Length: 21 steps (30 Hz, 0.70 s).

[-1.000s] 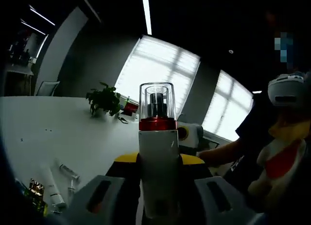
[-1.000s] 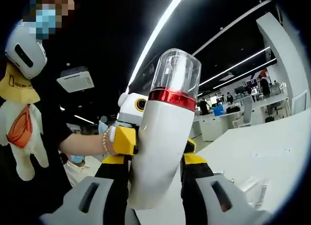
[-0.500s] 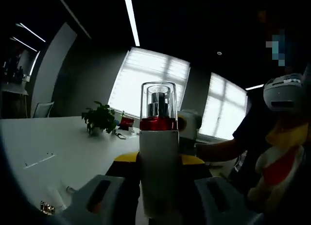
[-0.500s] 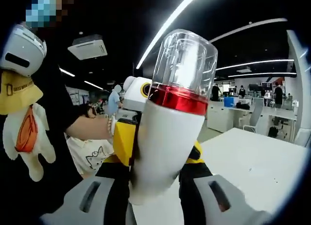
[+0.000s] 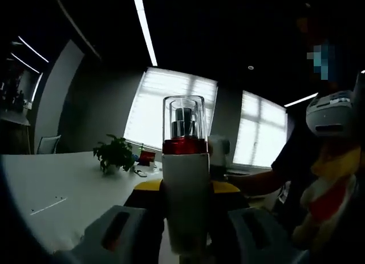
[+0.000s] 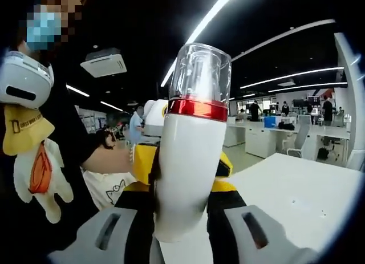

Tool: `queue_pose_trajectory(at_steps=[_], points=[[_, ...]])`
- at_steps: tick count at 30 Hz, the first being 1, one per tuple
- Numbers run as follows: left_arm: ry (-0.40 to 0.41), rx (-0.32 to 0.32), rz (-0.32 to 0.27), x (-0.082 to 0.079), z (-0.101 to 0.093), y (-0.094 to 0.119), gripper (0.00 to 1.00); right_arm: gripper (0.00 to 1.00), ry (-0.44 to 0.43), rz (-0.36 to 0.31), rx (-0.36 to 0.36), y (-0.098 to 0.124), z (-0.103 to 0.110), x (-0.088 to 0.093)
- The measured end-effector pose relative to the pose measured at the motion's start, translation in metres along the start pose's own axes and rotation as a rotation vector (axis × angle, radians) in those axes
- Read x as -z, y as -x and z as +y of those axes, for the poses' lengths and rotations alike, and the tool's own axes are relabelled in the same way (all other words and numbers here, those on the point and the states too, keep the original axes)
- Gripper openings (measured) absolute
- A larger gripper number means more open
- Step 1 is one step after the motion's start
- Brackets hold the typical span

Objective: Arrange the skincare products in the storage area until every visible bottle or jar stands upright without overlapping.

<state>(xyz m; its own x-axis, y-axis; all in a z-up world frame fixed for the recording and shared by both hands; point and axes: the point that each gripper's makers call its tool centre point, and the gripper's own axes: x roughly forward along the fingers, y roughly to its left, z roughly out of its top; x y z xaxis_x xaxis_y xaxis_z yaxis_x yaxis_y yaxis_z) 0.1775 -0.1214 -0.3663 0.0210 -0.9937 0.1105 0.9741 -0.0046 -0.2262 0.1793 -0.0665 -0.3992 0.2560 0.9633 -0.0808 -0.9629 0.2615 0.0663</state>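
A white pump bottle point(image 5: 185, 201) with a red band and a clear cap stands upright between the dark jaws of my left gripper point(image 5: 185, 224), which is shut on its body. The same bottle point(image 6: 188, 173) rises between the jaws of my right gripper point(image 6: 182, 215), also shut on it. The two grippers face each other across the bottle: the right gripper's yellow-edged jaws point(image 5: 229, 187) show just behind it in the left gripper view, and the left gripper's yellow jaws point(image 6: 145, 161) show behind it in the right gripper view. The bottle is held in the air above the table.
A white table point(image 5: 57, 184) stretches left, with a potted plant point(image 5: 116, 154) and small items at its far end. The table edge point(image 6: 296, 195) lies right in the right gripper view. A person's arm point(image 6: 105, 161) and a hanging plush toy point(image 6: 37, 161) are close by.
Both views tilted upward, so the tubes on the table left the left gripper view. In the right gripper view the bottle went from leaning right to nearly upright. Both grips are unchanged.
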Motion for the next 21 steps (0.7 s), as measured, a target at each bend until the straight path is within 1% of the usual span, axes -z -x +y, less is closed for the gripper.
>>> queue_pose_trajectory(at_steps=[1,3,4,6,9,10,13,14,15,17,19,21], points=[[-0.015,-0.007,0.010,0.002,0.000,-0.001,0.26,0.34,0.006,0.003,0.008,0.001,-0.001,0.002],[-0.033,-0.002,0.046,0.007,-0.001,-0.002,0.26,0.33,0.028,0.010,0.006,0.002,0.000,0.006],[-0.042,-0.004,0.036,0.006,-0.002,-0.003,0.26,0.32,0.033,0.011,0.009,0.003,0.001,0.008],[-0.030,0.016,0.010,0.000,-0.005,-0.004,0.27,0.31,0.051,0.012,0.006,0.005,-0.001,0.010],[-0.052,0.007,-0.024,-0.009,-0.005,-0.005,0.28,0.31,0.039,0.002,0.002,0.006,0.001,0.008],[-0.049,0.006,-0.023,-0.010,-0.005,-0.005,0.29,0.31,0.035,-0.008,-0.001,0.008,0.002,0.007],[-0.060,-0.007,-0.036,-0.018,-0.004,-0.007,0.29,0.31,0.039,-0.006,0.002,0.008,0.001,0.008],[-0.063,-0.010,-0.043,-0.021,-0.005,-0.008,0.29,0.31,0.052,0.008,0.006,0.009,0.000,0.011],[-0.069,-0.013,-0.063,-0.026,-0.005,-0.008,0.28,0.31,0.064,0.024,0.009,0.010,-0.002,0.015],[-0.080,-0.013,-0.073,-0.031,-0.005,-0.008,0.29,0.31,0.074,0.046,0.010,0.011,-0.003,0.022],[-0.119,-0.044,-0.042,-0.029,0.001,-0.009,0.29,0.31,0.048,0.060,0.009,0.012,-0.004,0.033],[-0.113,-0.042,-0.023,-0.026,0.000,-0.011,0.29,0.30,0.060,0.064,0.014,0.013,-0.006,0.044]])
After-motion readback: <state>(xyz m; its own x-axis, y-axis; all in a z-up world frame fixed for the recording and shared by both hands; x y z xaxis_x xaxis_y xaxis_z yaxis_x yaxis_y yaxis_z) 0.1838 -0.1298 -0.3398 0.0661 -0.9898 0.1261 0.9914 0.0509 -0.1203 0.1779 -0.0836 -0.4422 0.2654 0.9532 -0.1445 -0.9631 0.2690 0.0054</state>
